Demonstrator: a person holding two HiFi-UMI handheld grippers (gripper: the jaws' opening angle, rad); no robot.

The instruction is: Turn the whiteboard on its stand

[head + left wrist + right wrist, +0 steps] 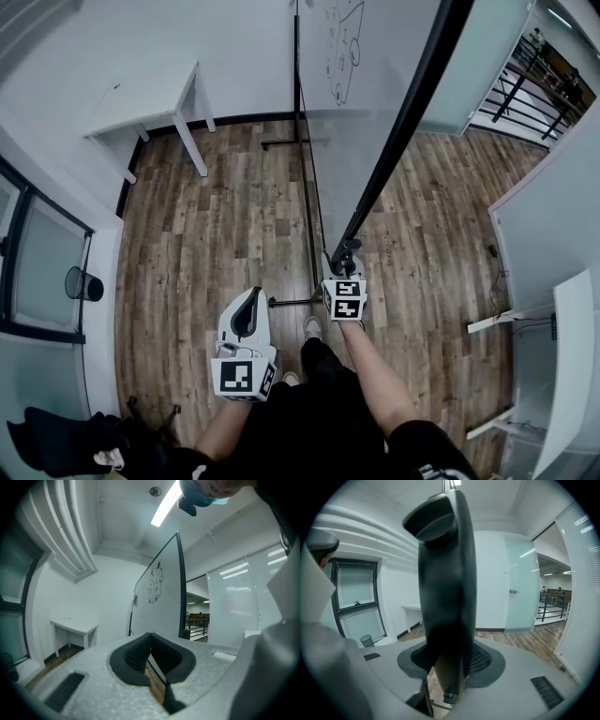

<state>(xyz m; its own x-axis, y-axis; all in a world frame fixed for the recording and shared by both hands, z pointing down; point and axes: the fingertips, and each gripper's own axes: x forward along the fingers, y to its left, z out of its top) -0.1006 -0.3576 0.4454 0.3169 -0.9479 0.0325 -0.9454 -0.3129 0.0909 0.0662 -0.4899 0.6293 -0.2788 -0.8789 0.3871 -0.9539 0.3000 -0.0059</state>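
Note:
The whiteboard (370, 84) stands tilted on its stand, seen from above, with a black marker drawing near its top. Its black frame edge (403, 122) runs diagonally down to my right gripper (347, 253), which is shut on that edge. In the right gripper view the dark frame edge (447, 588) rises between the pads of the right gripper (450, 663) and fills the middle of the picture. My left gripper (250, 295) hangs lower left, apart from the board, shut and empty. In the left gripper view the whiteboard (159, 597) stands ahead of the left gripper (149, 640).
The stand's thin pole (298, 94) and floor bars (292, 302) lie on the wood floor just left of the board. A white table (150, 98) stands at the back left wall, a waste bin (84, 284) at left, a white desk (572, 375) at right.

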